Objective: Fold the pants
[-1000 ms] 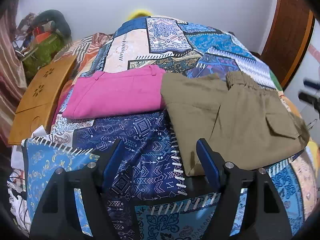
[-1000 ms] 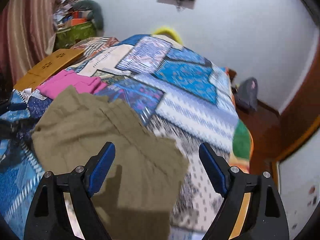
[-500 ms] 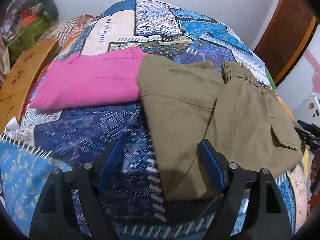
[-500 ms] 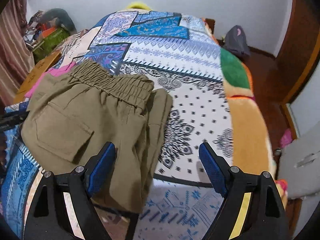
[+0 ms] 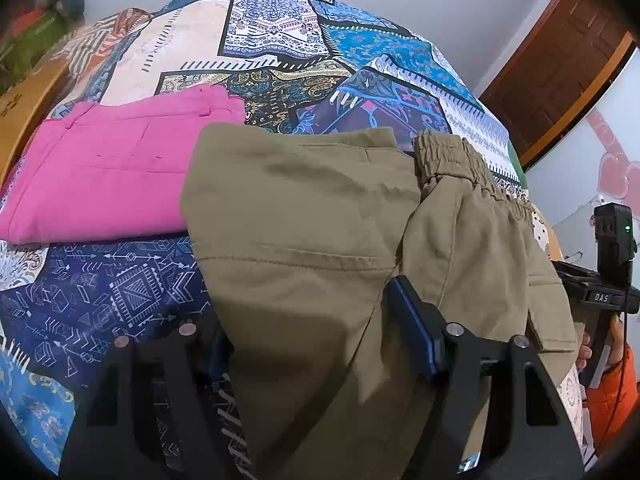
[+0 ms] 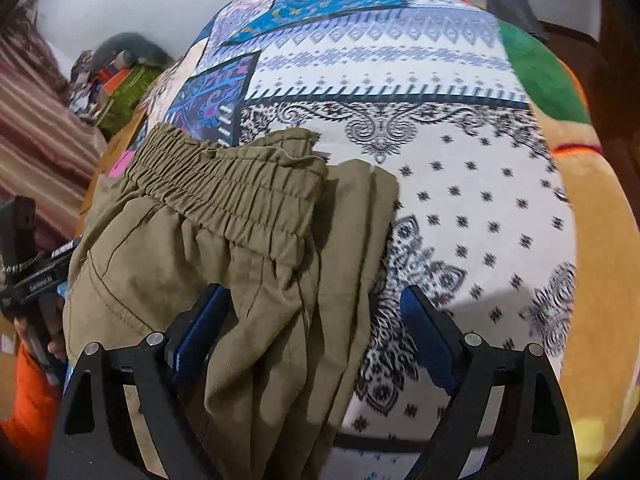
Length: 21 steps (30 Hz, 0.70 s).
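Here, olive pants [image 5: 320, 220] lie partly folded on a bed [image 5: 280, 40] spread with a patchwork cover, beside a folded pink garment [image 5: 100, 176] that touches their left edge. The left gripper [image 5: 312, 348] and the right gripper [image 6: 312, 328] both stand open over the near edge of the cloth, gripping nothing; olive fabric sits between each pair of fingers [image 6: 200, 328].

The risk, as it looks from here, is a shallow bite: if either gripper closes on the top layer alone, the stacked layers could slide apart and the fold would open. The loose, bunched cloth under the right gripper could also drag the elastic waistband [image 6: 224, 188] askew. A careless lift on the left might disturb the pink garment.

The pants' long axis appears to run across the bed, left to right, with the waistband at the right end, its gathered edge turned toward the far side of the bed.
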### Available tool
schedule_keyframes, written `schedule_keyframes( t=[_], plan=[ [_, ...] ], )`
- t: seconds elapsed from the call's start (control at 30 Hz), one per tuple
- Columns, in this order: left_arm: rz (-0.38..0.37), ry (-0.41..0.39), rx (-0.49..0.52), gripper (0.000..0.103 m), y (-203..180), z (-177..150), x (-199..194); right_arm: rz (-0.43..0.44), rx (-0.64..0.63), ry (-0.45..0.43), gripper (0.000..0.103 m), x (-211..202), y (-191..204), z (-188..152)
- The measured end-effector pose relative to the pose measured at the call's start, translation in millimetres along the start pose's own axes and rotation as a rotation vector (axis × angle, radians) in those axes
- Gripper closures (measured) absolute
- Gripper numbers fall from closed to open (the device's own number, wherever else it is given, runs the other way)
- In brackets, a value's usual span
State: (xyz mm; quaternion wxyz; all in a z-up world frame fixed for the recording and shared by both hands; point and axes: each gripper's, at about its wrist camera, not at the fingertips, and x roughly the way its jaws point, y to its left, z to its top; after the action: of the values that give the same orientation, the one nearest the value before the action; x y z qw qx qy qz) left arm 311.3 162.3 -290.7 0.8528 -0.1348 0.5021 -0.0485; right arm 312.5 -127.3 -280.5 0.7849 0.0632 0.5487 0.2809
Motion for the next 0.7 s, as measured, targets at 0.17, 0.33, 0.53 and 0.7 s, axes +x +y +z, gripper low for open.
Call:
schedule_keyframes(
  t=[0.17,0.33,0.53,0.7],
  plan=[
    [0.017,-0.014,0.029,0.053,-7.6,0.8,-4.2,0.052,-0.027,0.024,0.040,3.9,6.4,8.1],
    [0.023,-0.034,0.058,0.089,-14.4,4.9,-14.7,0.039,-0.049,0.012,0.053,3.5,11.6,10.3],
    [0.052,-0.078,0.124,0.097,-34.4,7.6,-31.1,-0.024,-0.120,-0.026,0.074,-1.9,28.1,14.0],
    [0.072,-0.120,0.167,0.099,-49.4,8.5,-49.7,-0.042,-0.163,-0.062,0.085,-14.9,38.7,19.6]
  ],
)
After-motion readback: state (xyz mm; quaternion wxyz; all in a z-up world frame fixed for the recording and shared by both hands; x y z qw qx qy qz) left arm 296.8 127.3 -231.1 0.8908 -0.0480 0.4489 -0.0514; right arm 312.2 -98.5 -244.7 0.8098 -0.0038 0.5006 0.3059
